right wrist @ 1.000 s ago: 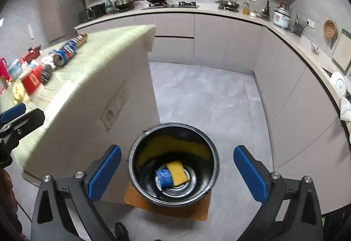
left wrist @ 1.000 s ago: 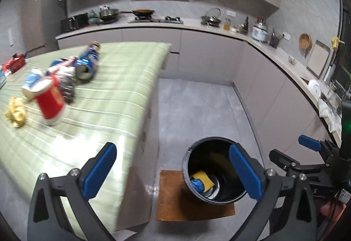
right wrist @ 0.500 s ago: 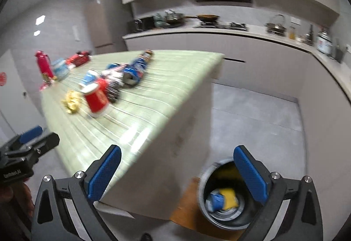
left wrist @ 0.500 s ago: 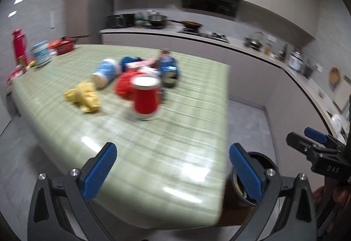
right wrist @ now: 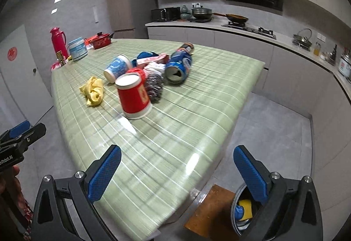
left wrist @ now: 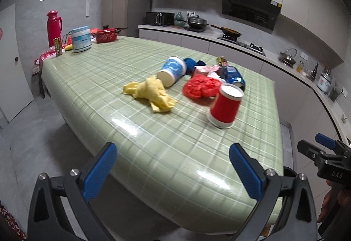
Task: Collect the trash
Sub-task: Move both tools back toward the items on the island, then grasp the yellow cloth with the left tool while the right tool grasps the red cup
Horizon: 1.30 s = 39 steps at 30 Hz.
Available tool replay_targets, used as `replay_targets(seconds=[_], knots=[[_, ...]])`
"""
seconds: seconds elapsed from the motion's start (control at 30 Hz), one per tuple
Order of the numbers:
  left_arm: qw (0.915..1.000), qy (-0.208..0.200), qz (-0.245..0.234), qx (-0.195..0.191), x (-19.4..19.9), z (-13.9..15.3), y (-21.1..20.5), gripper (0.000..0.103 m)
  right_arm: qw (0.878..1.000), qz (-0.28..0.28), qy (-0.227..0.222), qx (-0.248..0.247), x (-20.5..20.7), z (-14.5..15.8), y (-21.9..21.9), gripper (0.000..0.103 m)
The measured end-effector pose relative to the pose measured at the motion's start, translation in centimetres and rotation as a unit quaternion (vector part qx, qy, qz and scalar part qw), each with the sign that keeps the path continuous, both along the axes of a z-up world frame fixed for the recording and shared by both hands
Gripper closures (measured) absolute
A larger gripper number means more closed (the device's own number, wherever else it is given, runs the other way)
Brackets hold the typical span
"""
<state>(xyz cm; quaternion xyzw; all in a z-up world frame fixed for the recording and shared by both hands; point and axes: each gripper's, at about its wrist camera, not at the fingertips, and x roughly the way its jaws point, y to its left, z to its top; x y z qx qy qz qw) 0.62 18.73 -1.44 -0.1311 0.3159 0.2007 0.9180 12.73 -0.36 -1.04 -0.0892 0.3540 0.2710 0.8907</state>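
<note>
Trash sits clustered mid-table (left wrist: 153, 135): an upturned red paper cup (left wrist: 226, 107) with white rim nearest, beside red mesh (left wrist: 200, 86), a crumpled yellow cloth (left wrist: 151, 93), a toppled blue-patterned cup (left wrist: 173, 70) and a dented blue can (right wrist: 178, 66). Left gripper (left wrist: 171, 172) and right gripper (right wrist: 176, 172) hover spread wide, empty.

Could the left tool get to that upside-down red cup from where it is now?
Probably yes. The left tool is open and empty, and only bare tablecloth lies between it and the red cup, which stands nearest of the pile.
</note>
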Motion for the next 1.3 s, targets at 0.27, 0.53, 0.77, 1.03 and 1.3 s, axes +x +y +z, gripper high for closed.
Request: replay_targets(seconds=[0.27, 0.53, 0.77, 1.03, 1.3], knots=[[1.0, 0.003, -0.004, -0.002, 0.4, -0.5, 3.1, 0.001, 1.0, 0.01, -0.004, -0.007, 0.6, -0.6, 4.5, 0.0], [0.9999, 0.011, -0.005, -0.012, 1.5, -1.2, 6.5, 0.002, 1.0, 0.02, -0.009, -0.013, 1.2, -1.0, 8.4, 0.0], [0.9997, 0.014, -0.017, -0.015, 3.3, -1.7, 8.6, 0.002, 1.0, 0.013, -0.009, -0.011, 2.4, -1.4, 10.7, 0.0], [0.9985, 0.026, -0.044, -0.019, 7.4, -3.5, 11.0, 0.005, 1.0, -0.003, 0.002, -0.013, 5.3, -3.6, 13.4, 0.011], [0.9964, 0.037, -0.067, -0.037, 11.8, -5.3, 11.9, 0.006, 1.0, -0.02, 0.004, -0.017, 8.2, -5.0, 15.5, 0.011]])
